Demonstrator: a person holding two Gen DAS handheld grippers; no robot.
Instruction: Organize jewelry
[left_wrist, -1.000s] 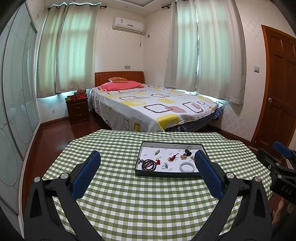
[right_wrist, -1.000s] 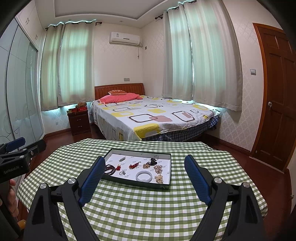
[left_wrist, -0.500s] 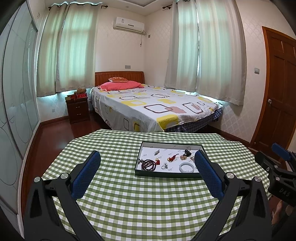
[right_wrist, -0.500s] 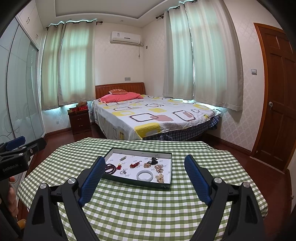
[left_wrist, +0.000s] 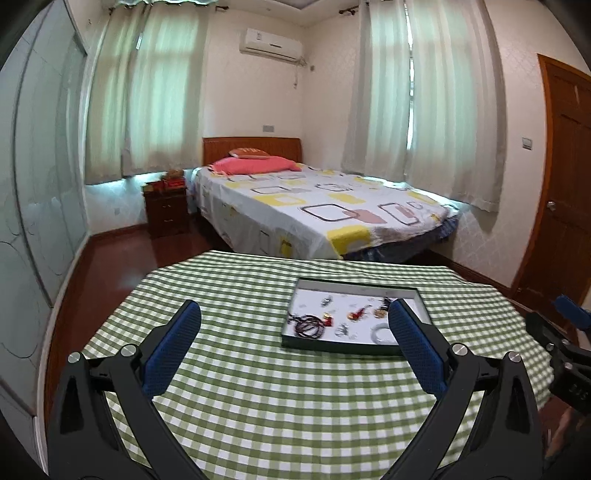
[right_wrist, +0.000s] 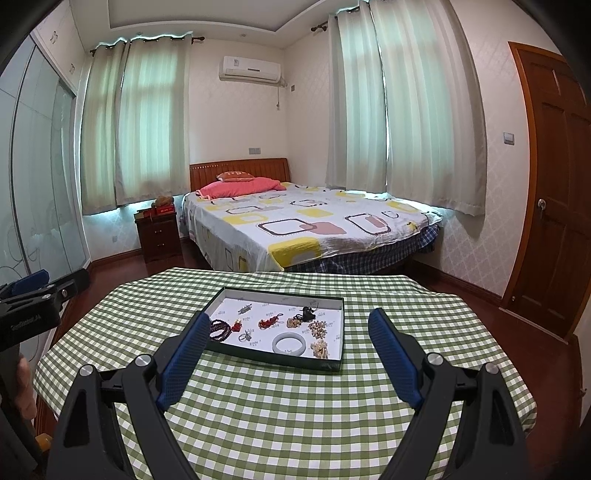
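The tablecloth (right_wrist: 258, 413) was green-and-white check. A dark green tray (right_wrist: 325, 364) had a white floor. At its six o'clock lay a pale bangle (right_wrist: 290, 344); at nine o'clock, dark beads (right_wrist: 218, 328). The gripper pads (right_wrist: 394, 363) were blue.

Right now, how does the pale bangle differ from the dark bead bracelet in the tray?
The pale bangle is one smooth rigid ring; the dark bead bracelet is beaded, in several loops. The bangle lies near the tray's front middle, the bracelet at its left end. Both lie flat, untouched.
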